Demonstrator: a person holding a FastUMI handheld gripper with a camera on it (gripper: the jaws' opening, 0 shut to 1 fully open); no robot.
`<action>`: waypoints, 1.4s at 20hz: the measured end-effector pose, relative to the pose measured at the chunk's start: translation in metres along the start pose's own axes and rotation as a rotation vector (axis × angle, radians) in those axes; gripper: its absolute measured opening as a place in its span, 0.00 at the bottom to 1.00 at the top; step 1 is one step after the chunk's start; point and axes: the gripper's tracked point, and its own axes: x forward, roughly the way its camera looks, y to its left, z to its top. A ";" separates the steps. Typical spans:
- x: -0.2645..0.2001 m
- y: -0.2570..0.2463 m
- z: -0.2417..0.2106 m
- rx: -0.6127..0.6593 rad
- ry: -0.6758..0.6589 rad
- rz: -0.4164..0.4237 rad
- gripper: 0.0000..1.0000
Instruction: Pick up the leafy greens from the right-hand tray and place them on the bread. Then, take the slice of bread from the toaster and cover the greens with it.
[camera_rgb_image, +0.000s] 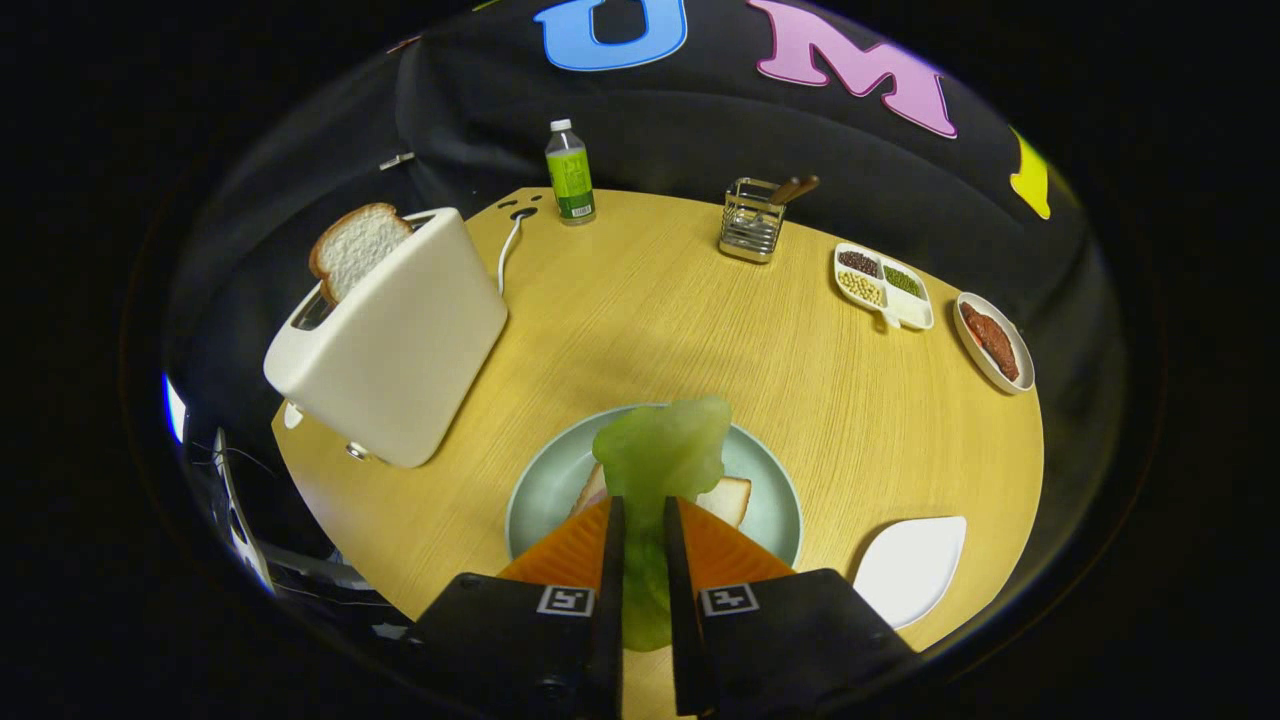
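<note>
My gripper (642, 512) is shut on a pale green lettuce leaf (665, 450), which sticks out ahead of the fingers. Right under the leaf lies a slice of bread (730, 497) on a grey-green plate (775, 500); the leaf hides much of the slice. Whether the leaf touches the bread I cannot tell. A second slice of bread (355, 247) stands upright in the slot of the white toaster (400, 335), beyond and to the left of the plate. A white tray (912, 568), bare, lies to the right of the fingers.
On the round wooden table (640, 320), far side: a green bottle (570, 172), a wire cutlery holder (752, 222), a divided dish of beans (885, 285) and a small plate with red food (992, 342). The toaster's cord (508, 250) runs to a socket.
</note>
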 end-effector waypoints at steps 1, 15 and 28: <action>0.002 0.002 -0.002 0.005 0.011 0.003 0.26; -0.034 0.011 0.052 0.049 -0.155 0.006 1.00; -0.100 0.124 0.176 -0.070 -0.432 0.171 0.99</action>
